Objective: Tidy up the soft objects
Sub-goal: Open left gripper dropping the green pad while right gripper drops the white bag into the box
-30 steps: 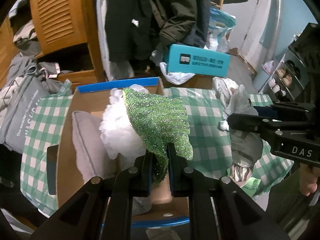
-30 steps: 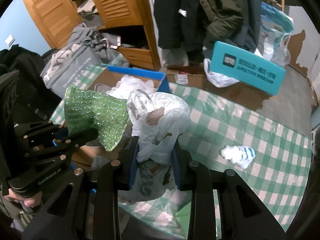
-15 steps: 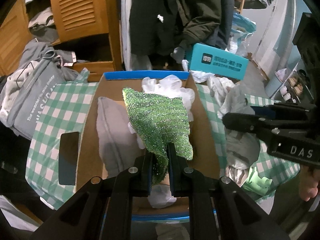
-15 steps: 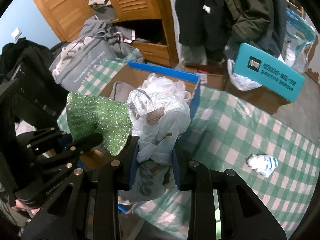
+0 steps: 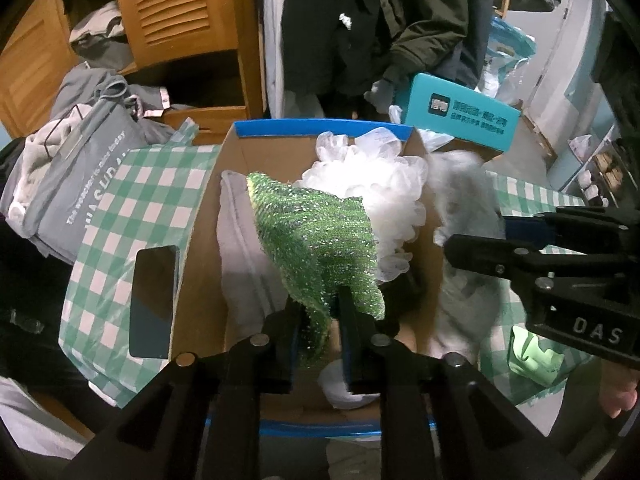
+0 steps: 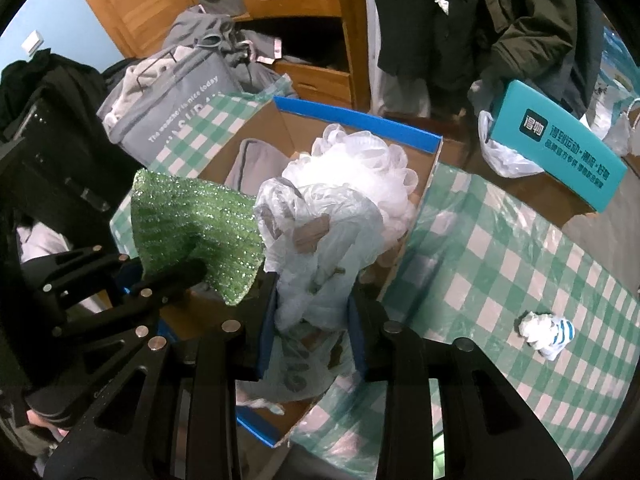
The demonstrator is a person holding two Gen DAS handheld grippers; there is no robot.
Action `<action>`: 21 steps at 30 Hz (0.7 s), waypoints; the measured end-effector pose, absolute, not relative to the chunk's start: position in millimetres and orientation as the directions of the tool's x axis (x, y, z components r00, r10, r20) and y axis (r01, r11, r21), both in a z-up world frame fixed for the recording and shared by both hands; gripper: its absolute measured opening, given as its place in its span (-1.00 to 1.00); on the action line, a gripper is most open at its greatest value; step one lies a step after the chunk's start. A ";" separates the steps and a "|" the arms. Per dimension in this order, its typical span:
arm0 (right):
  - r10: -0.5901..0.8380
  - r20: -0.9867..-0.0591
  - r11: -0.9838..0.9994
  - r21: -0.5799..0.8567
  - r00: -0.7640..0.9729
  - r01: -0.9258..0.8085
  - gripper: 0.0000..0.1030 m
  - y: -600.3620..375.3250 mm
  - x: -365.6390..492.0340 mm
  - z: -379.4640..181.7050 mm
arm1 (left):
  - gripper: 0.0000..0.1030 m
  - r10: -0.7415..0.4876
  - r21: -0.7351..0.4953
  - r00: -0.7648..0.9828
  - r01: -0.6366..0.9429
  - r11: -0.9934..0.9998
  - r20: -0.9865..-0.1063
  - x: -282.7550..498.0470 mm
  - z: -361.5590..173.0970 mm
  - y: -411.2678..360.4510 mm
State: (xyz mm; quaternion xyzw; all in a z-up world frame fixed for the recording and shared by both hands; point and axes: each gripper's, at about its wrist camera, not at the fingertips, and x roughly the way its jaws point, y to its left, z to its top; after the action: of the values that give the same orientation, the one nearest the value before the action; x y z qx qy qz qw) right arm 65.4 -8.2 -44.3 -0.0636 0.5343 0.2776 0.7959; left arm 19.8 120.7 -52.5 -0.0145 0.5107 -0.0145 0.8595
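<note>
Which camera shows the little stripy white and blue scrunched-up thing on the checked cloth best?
The right wrist view. There the crumpled white and blue striped thing lies in the open on the green checked tablecloth, apart from the cardboard box, with nothing covering it. The left wrist view does not show it at all.

Wooden wardrobe [image 6: 280, 4] at the back, louvred doors, one compartment open and dark, drawer below it. Dark coats [image 6: 480, 20] hang just right of the wardrobe. Grey bag [image 6: 176, 100] stuffed with clothes sits in front of the wardrobe's left side. Pale blue wall [image 6: 48, 12] left of the wardrobe, with a white switch plate [image 6: 34, 42] on it. Green-and-white checked cloth [image 6: 520, 264] covers the surface in front of the wardrobe. Teal box [image 6: 560, 148] right of the wardrobe, past the coats, white plastic bag [image 6: 504, 156] beside it. Light dim.
</note>
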 end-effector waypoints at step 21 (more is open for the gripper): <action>0.365 -0.874 0.874 0.203 0.321 -0.441 0.21 -40.4 70.0 -35.6 | 0.26 -0.029 -0.027 0.516 0.012 1.000 -0.856 17.7 -43.2 108.5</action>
State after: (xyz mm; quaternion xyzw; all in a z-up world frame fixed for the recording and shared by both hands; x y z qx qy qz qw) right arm 70.0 -40.4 -35.6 -0.0362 0.5270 0.2483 0.8120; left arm 17.7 108.5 -43.2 -0.0088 0.4917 -0.0119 0.8706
